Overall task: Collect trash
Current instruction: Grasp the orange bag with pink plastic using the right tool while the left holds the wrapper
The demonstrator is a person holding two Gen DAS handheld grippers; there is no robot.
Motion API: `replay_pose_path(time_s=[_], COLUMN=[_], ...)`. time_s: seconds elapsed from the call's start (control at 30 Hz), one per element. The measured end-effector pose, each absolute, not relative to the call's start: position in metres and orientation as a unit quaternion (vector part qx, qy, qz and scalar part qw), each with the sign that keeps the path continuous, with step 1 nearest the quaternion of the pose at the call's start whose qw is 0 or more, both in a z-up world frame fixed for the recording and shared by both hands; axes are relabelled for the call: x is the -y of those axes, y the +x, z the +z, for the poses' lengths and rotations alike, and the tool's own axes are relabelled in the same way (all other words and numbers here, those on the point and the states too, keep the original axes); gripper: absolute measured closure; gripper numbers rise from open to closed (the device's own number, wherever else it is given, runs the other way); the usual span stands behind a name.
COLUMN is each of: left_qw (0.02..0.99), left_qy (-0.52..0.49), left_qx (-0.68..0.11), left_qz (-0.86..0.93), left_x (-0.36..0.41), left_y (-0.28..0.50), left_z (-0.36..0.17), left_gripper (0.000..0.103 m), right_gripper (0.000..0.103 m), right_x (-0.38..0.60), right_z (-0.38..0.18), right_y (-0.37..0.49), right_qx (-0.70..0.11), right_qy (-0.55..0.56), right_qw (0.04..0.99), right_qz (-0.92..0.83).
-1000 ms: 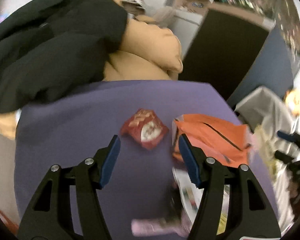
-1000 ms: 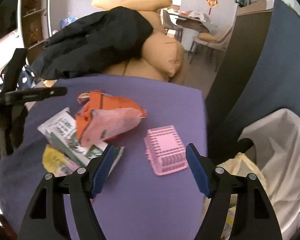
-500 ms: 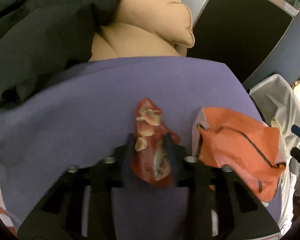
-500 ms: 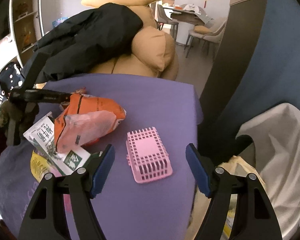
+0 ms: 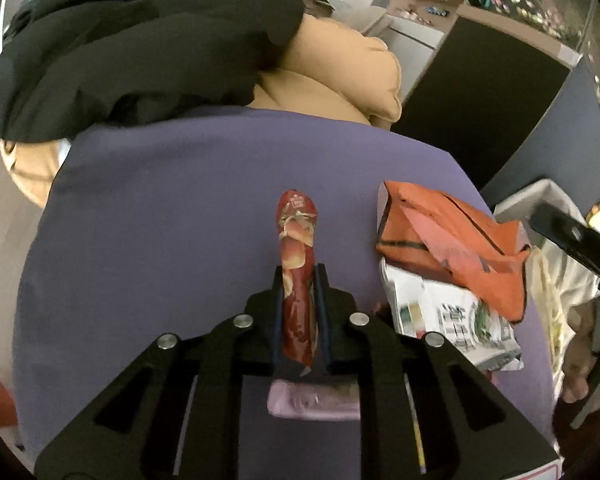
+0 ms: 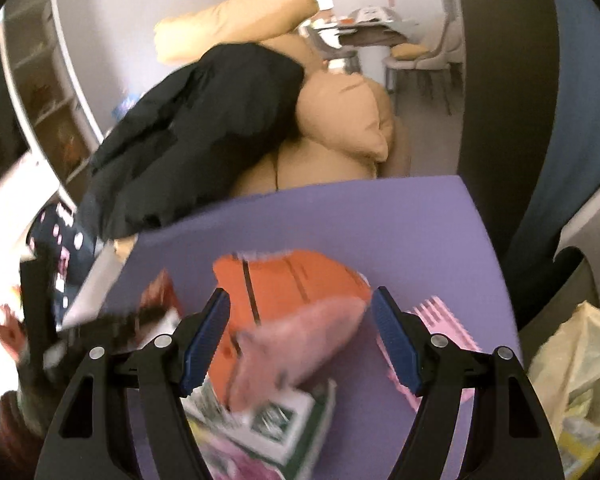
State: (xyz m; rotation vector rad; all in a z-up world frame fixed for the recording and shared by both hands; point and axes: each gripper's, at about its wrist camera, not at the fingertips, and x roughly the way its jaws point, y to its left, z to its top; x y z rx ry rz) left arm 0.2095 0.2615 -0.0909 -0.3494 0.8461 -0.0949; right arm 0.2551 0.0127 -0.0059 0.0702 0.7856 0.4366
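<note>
Purple cloth (image 5: 172, 216) covers the table, tan cushions (image 5: 340, 76) and a black jacket (image 5: 132, 36) behind it. On it the left gripper (image 5: 299, 276), jaws having just closed, pinches a crumpled red snack wrapper (image 5: 296, 264) edge-on. The right gripper (image 6: 300, 312) stands wide apart above an orange plastic bag (image 6: 296, 280) resting on a green-and-white printed packet (image 6: 276, 420), a pink slotted plastic basket (image 6: 432, 316) just beside.

You're working on a purple tabletop (image 5: 172, 200). Behind it sits a tan sofa (image 6: 340, 120) with a black coat (image 5: 120, 40) dumped over its cushions. Right of the sofa there's a dark panel (image 5: 480, 92) against a blue partition (image 6: 580, 100). Far back: dining table with pale chairs (image 6: 416, 56), white wall. White shelving (image 6: 48, 92) on your left.
</note>
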Motion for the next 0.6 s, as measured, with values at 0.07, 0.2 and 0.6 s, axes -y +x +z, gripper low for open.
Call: replay_pose_path(time_s=[0.07,0.2,0.6], left_qw=[0.897,0.897,0.899], left_qy=[-0.18,-0.196,-0.228], left_qx=[-0.401,-0.393,-0.372], left_qz=[-0.043,-0.045,-0.044], left_x=[-0.263,-0.265,-0.254], left_y=[0.201,0.184,0.14], left_z=[-0.09,-0.085,-0.069], left_gripper=[0.09,0.09,0.089], right_gripper=[0.034,0.034,0.07], right_x=[-0.019,-0.019,0.001], right_z=[-0.01,-0.028,-0.016], right_y=[0.256,0.252,0.235], right_qx=[-0.381,-0.405,-0.398], right_qy=[0.024,0.037,0.077], right_qw=[0.904,0.896,0.876], right_qz=[0.191,0.18,0.261])
